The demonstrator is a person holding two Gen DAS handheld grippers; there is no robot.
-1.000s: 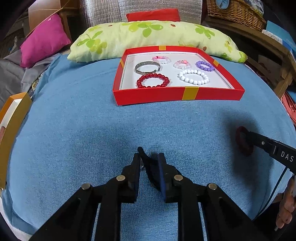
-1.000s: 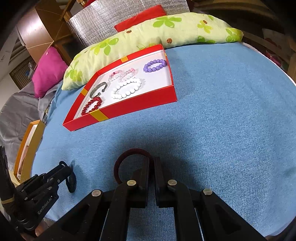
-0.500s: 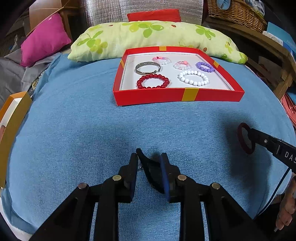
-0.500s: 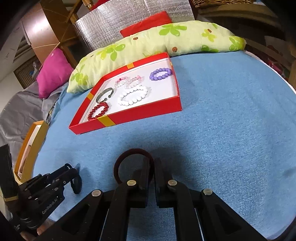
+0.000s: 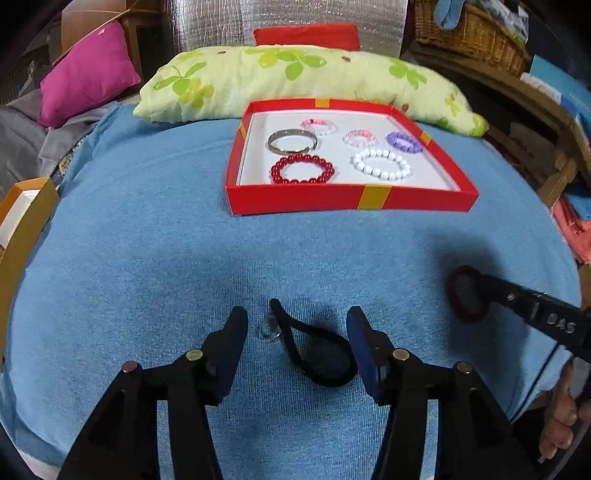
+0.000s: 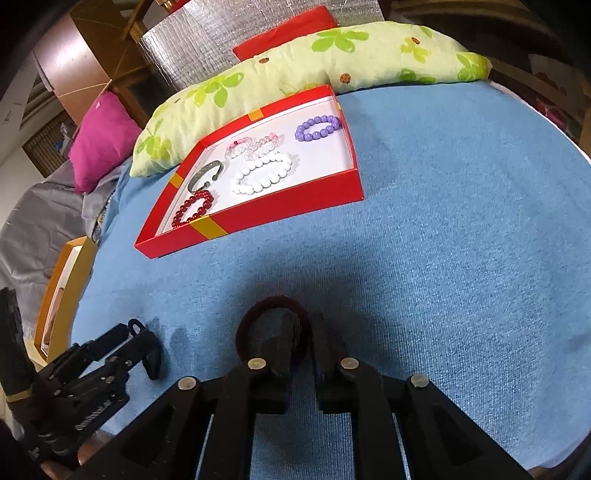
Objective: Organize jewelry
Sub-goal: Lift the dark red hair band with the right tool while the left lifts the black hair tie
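My left gripper (image 5: 295, 317) hovers low over the blue cloth (image 5: 147, 258), its jaws opening wide. A black hair tie (image 5: 291, 339) with a clear bead (image 5: 267, 330) lies loose on the cloth between the fingers, touched by neither pad. My right gripper (image 6: 304, 332) has its jaws starting to open; a dark red hair tie (image 6: 273, 302) still fills the narrow gap. From the left wrist view, that tie (image 5: 454, 295) sits at the right gripper's tip (image 5: 480, 291). A red box (image 5: 295, 201) farther back holds several bracelets: red beads (image 5: 302, 169), white beads (image 5: 380, 164), purple beads (image 5: 403, 142), a silver bangle (image 5: 293, 141).
A green flowered pillow (image 5: 295, 81) lies behind the red box, with a magenta pillow (image 5: 88, 74) at far left. An orange box (image 5: 22, 229) stands at the cloth's left edge. A wicker basket (image 5: 469, 29) sits at back right. A person's hand (image 5: 561, 417) shows at lower right.
The left jaws have spread wide and let go of the black hair tie, which now lies on the cloth. The right jaws have parted slightly around the dark red tie.
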